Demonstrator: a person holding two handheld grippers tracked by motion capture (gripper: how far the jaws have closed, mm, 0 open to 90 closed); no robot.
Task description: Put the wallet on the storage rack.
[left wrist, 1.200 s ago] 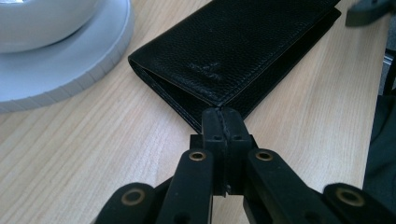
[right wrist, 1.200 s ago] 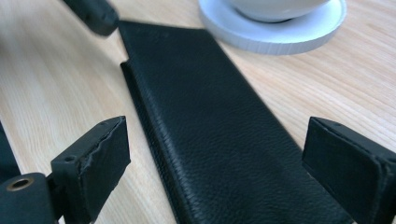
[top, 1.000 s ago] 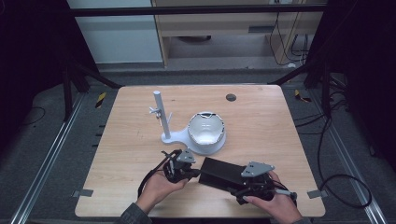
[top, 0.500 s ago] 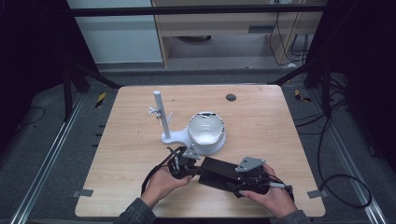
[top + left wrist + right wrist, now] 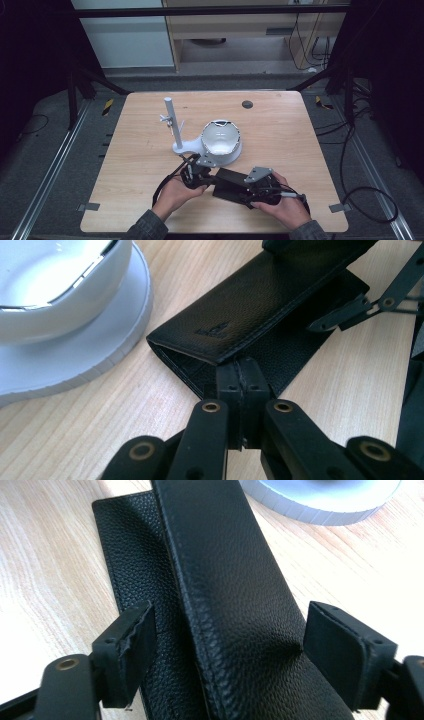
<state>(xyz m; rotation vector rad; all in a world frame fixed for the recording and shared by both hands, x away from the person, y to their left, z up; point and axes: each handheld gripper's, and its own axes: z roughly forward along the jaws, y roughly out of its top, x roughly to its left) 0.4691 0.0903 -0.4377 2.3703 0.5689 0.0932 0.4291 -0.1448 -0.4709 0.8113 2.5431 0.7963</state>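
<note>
High view: a light wooden table is standing on a dark grey floor between metal rails, with a pale cabinet and trailing cables behind. A black leather case is lying near the table's front edge, just in front of a white bowl on a white stand. The left gripper is pinching the case's lower flap, jaws pressed together. The right gripper is straddling the upper flap; its jaws have just been closing, pads not pressing yet.
</note>
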